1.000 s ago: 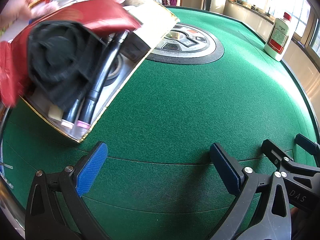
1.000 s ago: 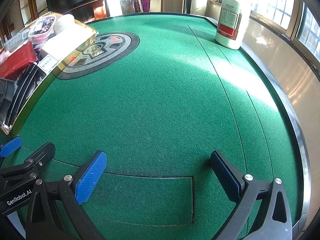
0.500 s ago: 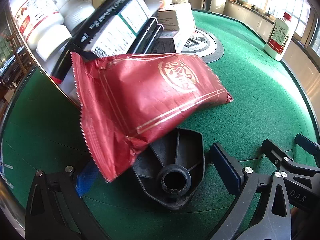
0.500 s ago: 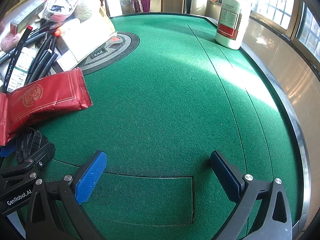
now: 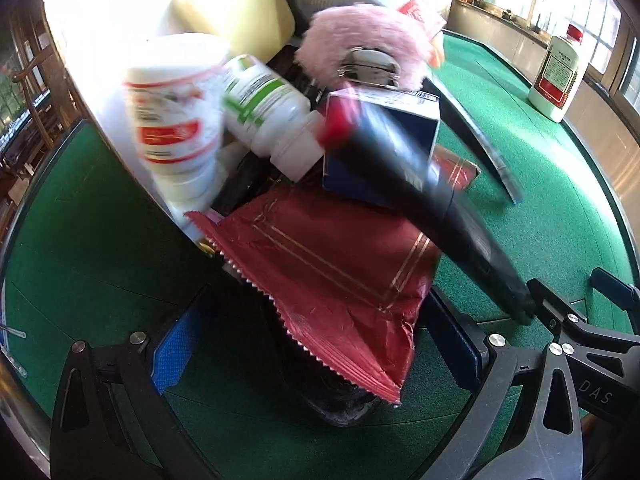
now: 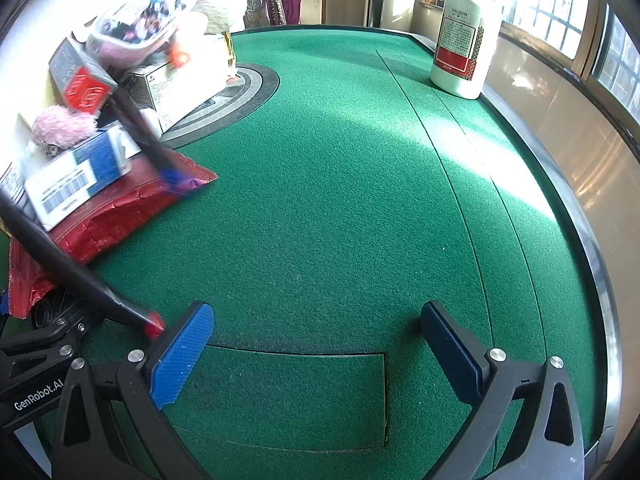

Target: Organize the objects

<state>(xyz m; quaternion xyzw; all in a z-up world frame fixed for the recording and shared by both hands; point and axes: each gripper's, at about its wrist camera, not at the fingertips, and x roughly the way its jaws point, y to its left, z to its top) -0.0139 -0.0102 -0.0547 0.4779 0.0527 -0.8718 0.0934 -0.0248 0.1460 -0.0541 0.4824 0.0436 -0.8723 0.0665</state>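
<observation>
A pile of objects is spilling from a tipped white box (image 5: 120,12) onto the green felt table (image 5: 520,208). In the left wrist view a red foil packet (image 5: 336,276) lies between the open fingers of my left gripper (image 5: 316,352), over a black round part (image 5: 340,404). Above it are white bottles (image 5: 176,112), a blue carton (image 5: 392,136), a pink fluffy item (image 5: 360,36) and a blurred black pen (image 5: 440,208). My right gripper (image 6: 316,344) is open and empty over bare felt; the pile (image 6: 92,184) lies to its left.
A large white bottle with a red label (image 6: 460,40) stands at the far right edge of the table, also in the left wrist view (image 5: 558,72). A round inlaid panel (image 6: 240,92) sits at the table's centre. A raised rim (image 6: 592,264) borders the right side.
The box has tipped further and more objects have tumbled out onto the red packet. A black pen has slid toward the grippers. Neither gripper has moved.
</observation>
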